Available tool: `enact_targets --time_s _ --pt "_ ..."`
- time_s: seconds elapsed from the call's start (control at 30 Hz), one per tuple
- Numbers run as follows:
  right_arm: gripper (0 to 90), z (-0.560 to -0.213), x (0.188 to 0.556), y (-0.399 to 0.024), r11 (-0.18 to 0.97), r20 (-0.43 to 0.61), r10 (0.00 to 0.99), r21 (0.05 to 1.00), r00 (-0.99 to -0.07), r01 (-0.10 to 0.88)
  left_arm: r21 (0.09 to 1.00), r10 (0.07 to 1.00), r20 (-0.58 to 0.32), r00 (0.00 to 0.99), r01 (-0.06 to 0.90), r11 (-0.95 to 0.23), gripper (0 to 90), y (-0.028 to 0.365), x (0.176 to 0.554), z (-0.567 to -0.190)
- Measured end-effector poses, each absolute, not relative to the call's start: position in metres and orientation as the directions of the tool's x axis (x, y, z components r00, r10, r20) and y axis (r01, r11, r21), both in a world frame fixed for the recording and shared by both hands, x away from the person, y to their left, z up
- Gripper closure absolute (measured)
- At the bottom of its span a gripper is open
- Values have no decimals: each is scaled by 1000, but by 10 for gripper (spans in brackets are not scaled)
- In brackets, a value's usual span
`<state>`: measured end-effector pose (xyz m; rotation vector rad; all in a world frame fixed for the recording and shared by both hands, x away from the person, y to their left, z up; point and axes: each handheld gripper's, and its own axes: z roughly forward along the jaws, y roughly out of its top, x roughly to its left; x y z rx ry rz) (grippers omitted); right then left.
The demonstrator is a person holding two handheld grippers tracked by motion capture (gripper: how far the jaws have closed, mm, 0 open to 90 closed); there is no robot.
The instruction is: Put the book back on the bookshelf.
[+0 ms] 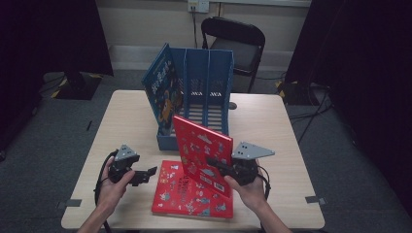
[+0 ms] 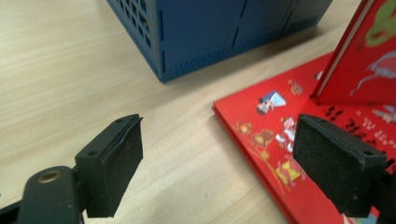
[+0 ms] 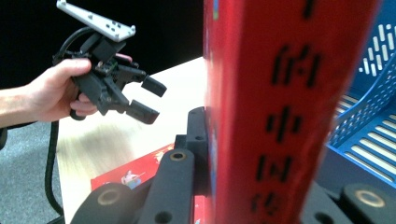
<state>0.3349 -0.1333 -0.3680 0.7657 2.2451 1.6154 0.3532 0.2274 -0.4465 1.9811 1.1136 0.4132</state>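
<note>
Red hardcover picture book [image 1: 203,155] stands upright in your right gripper [image 1: 218,165], the jaws pinching its spine edge, its lower corner resting on a second red book [image 1: 184,196] that lies flat on the pale wooden bench [image 1: 121,121]. Just behind it sits the blue plastic file rack [image 1: 206,92], with a blue book [image 1: 163,90] leaning in its left slot. Your left gripper [image 1: 145,175] hovers low beside the flat book's left edge, jaws spread wide, nothing between them.
</note>
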Motion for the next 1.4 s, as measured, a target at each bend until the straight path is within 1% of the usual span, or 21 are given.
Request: enact_targets --time_s 0.23,0.5,0.57,0.87,0.93,1.0,1.27,1.4 --pt "807 -363 336 -134 235 86 572 936 -816 263 785 817 -61 573 534 -316 159 223 350 -448" --pt "807 -352 338 -137 218 75 576 945 -814 242 791 831 -52 554 531 -305 159 224 350 -450" --pt "807 -344 340 -137 211 69 576 950 -815 230 789 830 -45 557 529 -312 159 224 350 -450" --pt "807 -335 348 -137 198 66 586 955 -807 222 786 822 -38 568 525 -327 159 222 350 -452" --pt "806 -334 349 -137 192 75 586 955 -807 228 786 824 -57 564 535 -312 159 221 350 -453" --pt "807 -331 350 -137 193 66 596 956 -801 223 782 821 -47 569 532 -325 159 221 350 -454" --pt "806 -323 358 -135 184 47 620 961 -783 204 780 822 -52 567 537 -321 159 221 350 -454" --pt "806 -321 364 -134 169 58 629 963 -775 209 780 821 -53 569 536 -322 159 221 350 -454"
